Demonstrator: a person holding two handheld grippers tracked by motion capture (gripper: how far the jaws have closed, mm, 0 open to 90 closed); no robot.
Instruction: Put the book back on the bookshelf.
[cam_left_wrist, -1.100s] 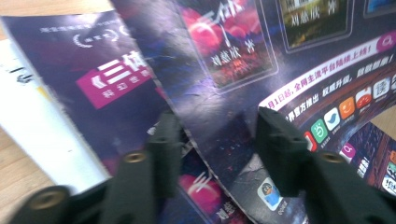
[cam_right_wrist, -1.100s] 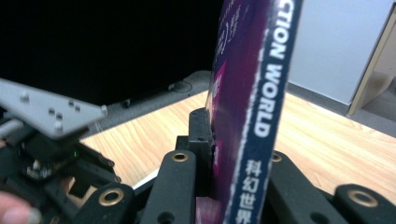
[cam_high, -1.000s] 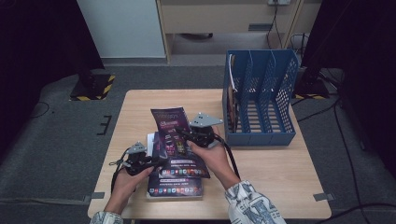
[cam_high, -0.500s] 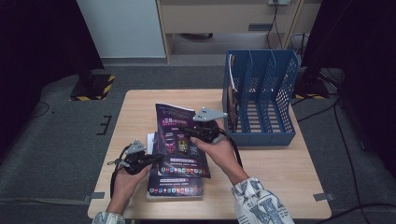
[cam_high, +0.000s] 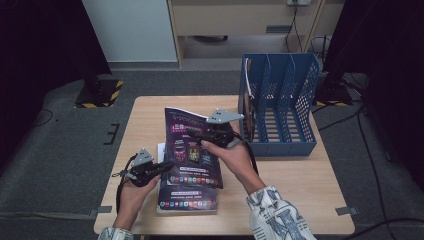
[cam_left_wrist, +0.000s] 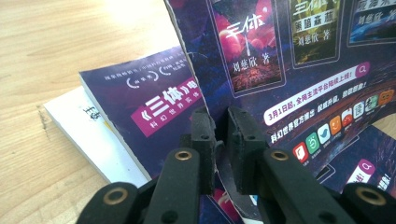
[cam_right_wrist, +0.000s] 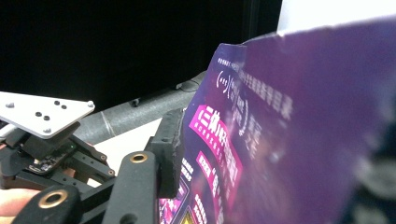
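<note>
Both forearms are reaching in from the near edge of the light wooden table (cam_high: 300, 175), the left hand (cam_high: 131, 189) lying low near the near left corner and the right hand (cam_high: 235, 159) stretching forward toward the middle, its patterned sleeve (cam_high: 277, 215) showing at the near edge. The left gripper (cam_high: 162, 167) is pointing across the table toward the right, and its black jaws are pinching the lower left edge of a glossy purple magazine with pink and white lettering (cam_high: 192, 150); in the left gripper view the left gripper (cam_left_wrist: 220, 140) is pressing its pads (cam_left_wrist: 204, 135) onto that thin cover from both sides. The magazine is being held tilted up off a stack of similar purple booklets (cam_high: 187, 197) lying flat near the near edge, with a white booklet (cam_left_wrist: 79, 130) underneath. The right gripper (cam_high: 200, 134) is meeting the magazine's upper right edge; its jaws have just been opening, and in the right gripper view one black pad (cam_right_wrist: 170, 149) is sitting just beside the cover (cam_right_wrist: 280, 140), while the other jaw is hidden behind the page, so whether it is touching cannot be told. A blue plastic file rack with slotted compartments (cam_high: 280, 105) is standing upright by the far right edge, just beside the right hand.
</note>
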